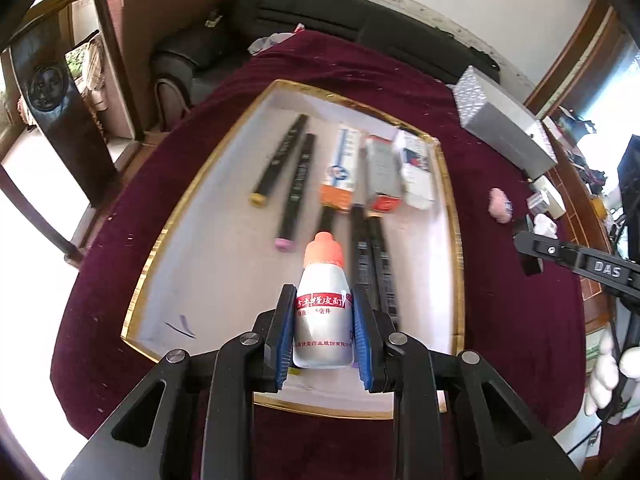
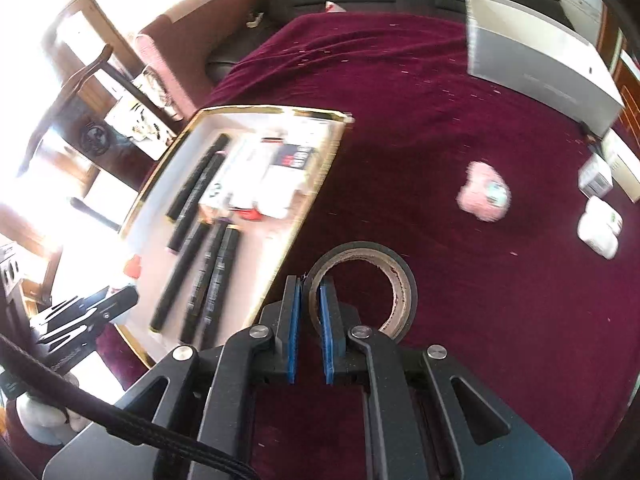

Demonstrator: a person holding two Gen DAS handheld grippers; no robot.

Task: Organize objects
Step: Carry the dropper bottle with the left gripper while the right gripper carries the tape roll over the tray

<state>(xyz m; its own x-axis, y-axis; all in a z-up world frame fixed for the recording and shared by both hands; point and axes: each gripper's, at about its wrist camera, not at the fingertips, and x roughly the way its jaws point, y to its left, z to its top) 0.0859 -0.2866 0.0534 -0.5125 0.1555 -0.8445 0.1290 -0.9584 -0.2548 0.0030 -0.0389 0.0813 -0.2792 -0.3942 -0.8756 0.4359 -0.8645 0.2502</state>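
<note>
My left gripper [image 1: 323, 294] is shut on a white bottle [image 1: 323, 316] with an orange cap, held above the near part of a gold-rimmed white tray [image 1: 200, 216]. The tray holds several black markers [image 1: 298, 184] and three small boxes [image 1: 380, 172]. My right gripper [image 2: 309, 284] is shut on the rim of a black tape roll [image 2: 404, 276], over the maroon cloth just right of the tray [image 2: 316, 184]. The right gripper also shows at the right edge of the left wrist view [image 1: 532, 252].
A pink fluffy object [image 2: 484, 192] lies on the maroon cloth [image 2: 440, 100] to the right. A silver box [image 2: 536, 60] sits at the far right, with small white items [image 2: 600, 232] near the table's right edge. A black sofa [image 1: 320, 12] is behind the table.
</note>
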